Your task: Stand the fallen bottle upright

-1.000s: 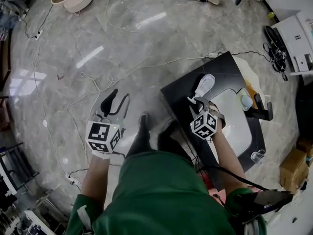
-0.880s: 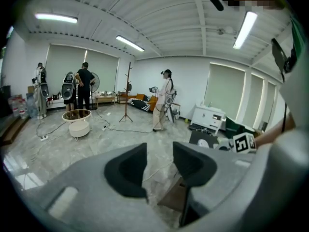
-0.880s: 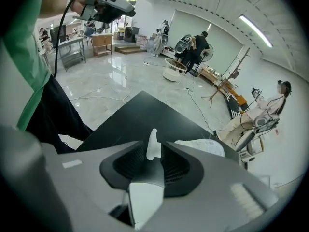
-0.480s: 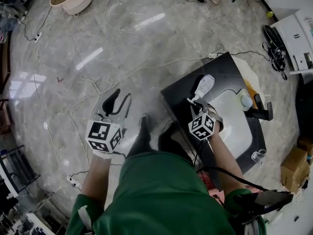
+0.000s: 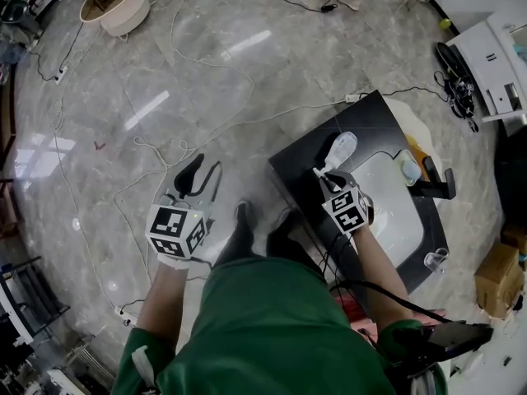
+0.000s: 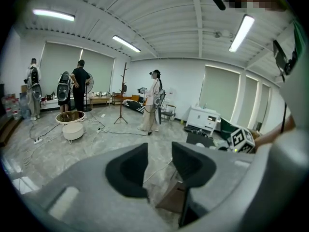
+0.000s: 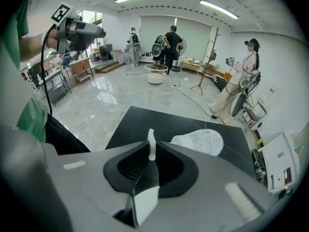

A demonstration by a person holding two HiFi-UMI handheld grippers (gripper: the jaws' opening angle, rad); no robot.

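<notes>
A white spray bottle (image 5: 342,148) lies on its side on the black table (image 5: 300,159), its pump head toward me. My right gripper (image 5: 323,175) points steeply down at that end. In the right gripper view the bottle's body (image 7: 200,141) lies past the jaws. The thin white pump head (image 7: 151,146) is pinched between the pads, and the right gripper (image 7: 152,153) is still closing on it. My left gripper (image 5: 196,169) hangs over the floor left of the table. Its jaws are closing with nothing between them, as the left gripper view (image 6: 159,161) shows.
A white tray (image 5: 387,200) lies on the table right of the bottle, with a black stand (image 5: 436,189) and a small clear cup (image 5: 435,260) beyond it. Cables trail over the marble floor (image 5: 165,97). A white basin (image 5: 115,6) stands far left. People stand far off.
The right gripper's jaws have closed onto the bottle's pump head and the gripper has rolled. The left gripper's jaws have narrowed a little. The bottle still lies on its side.
</notes>
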